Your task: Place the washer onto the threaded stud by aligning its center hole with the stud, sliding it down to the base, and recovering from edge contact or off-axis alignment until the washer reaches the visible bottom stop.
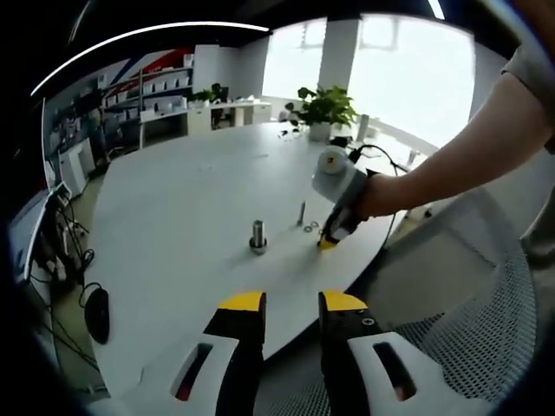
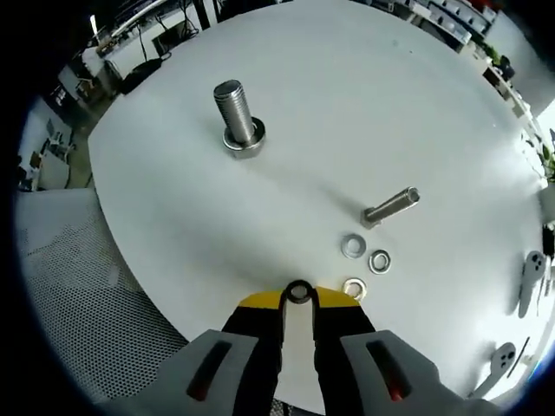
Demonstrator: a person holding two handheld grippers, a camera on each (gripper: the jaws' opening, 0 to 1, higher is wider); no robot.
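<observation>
Your right gripper [image 2: 298, 295] clamps a washer [image 2: 298, 291] near the white counter [image 2: 364, 113] edge. The upright threaded stud [image 2: 238, 121] stands well apart across open surface. Your left gripper [image 1: 290, 303] hovers off the edge, jaws apart.

Daylight floods in from the far windows [image 1: 408, 69] in the left gripper view, blown out to white with no detail. The white table [image 1: 173, 217] reflects it evenly, with mild glare. In the right gripper view the stud [image 2: 238, 121] casts only a soft, short shadow. Fisheye bending curves the edges strongly; the near jaws look slightly soft, and the far shelves are blurred.
</observation>
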